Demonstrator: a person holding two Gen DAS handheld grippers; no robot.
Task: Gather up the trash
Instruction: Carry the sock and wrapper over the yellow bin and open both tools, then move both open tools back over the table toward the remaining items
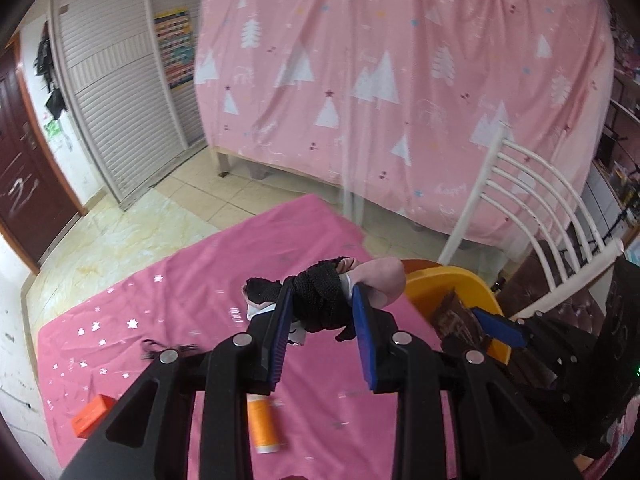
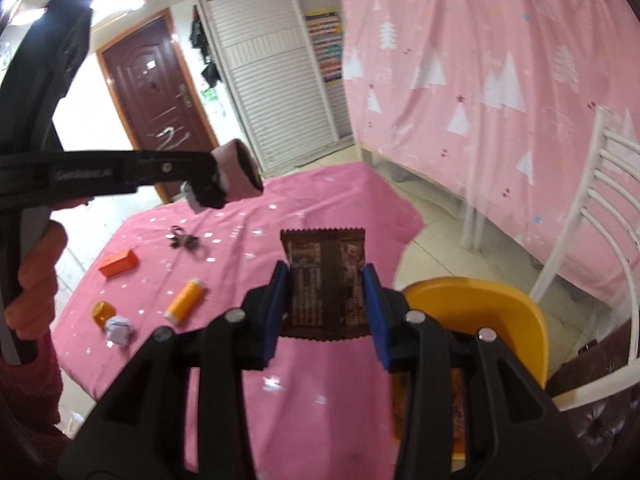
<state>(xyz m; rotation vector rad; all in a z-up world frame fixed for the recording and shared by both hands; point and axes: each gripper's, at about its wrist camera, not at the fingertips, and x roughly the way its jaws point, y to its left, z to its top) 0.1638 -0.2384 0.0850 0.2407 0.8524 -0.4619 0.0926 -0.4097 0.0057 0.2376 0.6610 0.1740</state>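
Pink sheeting printed with white trees [image 1: 400, 80] is hung across the background, and a pink cloth [image 2: 320, 208] is spread over the table, beside which a white chair [image 2: 592, 240] is stood. At the table's edge a yellow bin [image 2: 480, 300] is set, with a brown wrapper apparently already inside. A second brown wrapper [image 2: 326, 280] is clamped in the right gripper [image 2: 326, 300], close to the bin. A bundle of black and pink fabric [image 1: 320, 300] is pinched in the left gripper [image 1: 320, 320], held above the cloth. Collection is judged partly done: an orange box [image 2: 119, 263], an orange spool [image 2: 185, 300], a crumpled paper ball [image 2: 119, 330], an orange cap [image 2: 102, 312] and a small dark tangle [image 2: 182, 240] are left on the cloth.
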